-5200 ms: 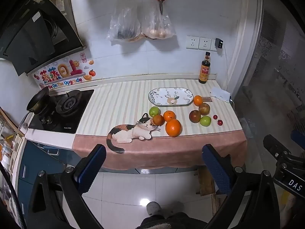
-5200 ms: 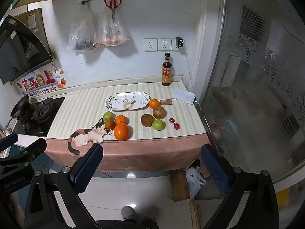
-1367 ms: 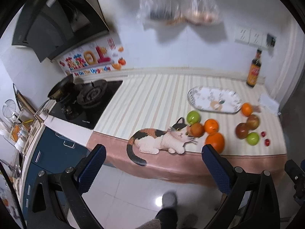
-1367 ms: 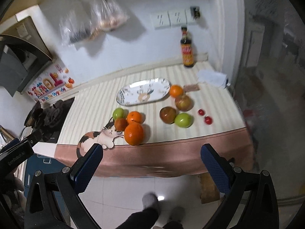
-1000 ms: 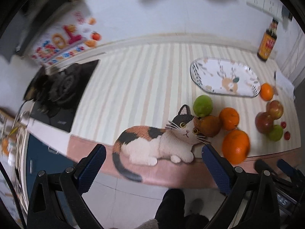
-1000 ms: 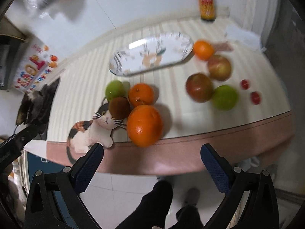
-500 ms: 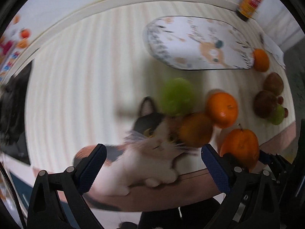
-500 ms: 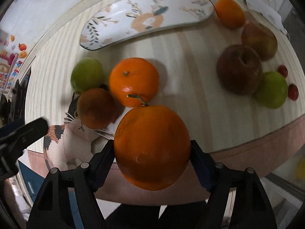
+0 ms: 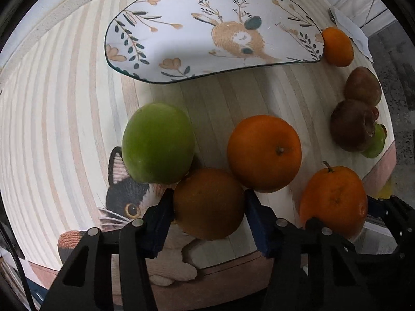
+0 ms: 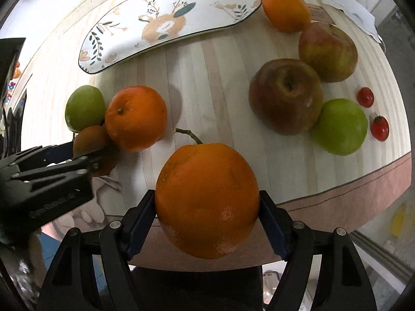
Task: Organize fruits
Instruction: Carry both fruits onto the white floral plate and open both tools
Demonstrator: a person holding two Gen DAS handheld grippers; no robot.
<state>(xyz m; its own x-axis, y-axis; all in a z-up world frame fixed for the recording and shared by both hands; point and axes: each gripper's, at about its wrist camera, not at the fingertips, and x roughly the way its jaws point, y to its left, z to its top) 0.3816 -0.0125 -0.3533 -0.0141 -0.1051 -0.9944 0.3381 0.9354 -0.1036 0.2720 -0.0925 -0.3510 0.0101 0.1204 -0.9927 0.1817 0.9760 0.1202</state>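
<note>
Near the cloth's front edge (image 10: 337, 194), large orange (image 10: 207, 199) between right gripper's (image 10: 207, 223) pads.

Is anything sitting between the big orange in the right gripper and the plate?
Nothing visible. Bare striped cloth lies between the big orange and the plate; the smaller orange sits off to the left.

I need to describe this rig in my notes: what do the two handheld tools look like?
Both match. The left tool has black skeletal linkage arms with cut-out openings and silver pivot pins, ending in two dark blue pads with ribbed inner faces. The right tool is built the same, its blue pads also ribbed. No cables or sleeves are clearly visible.
</note>
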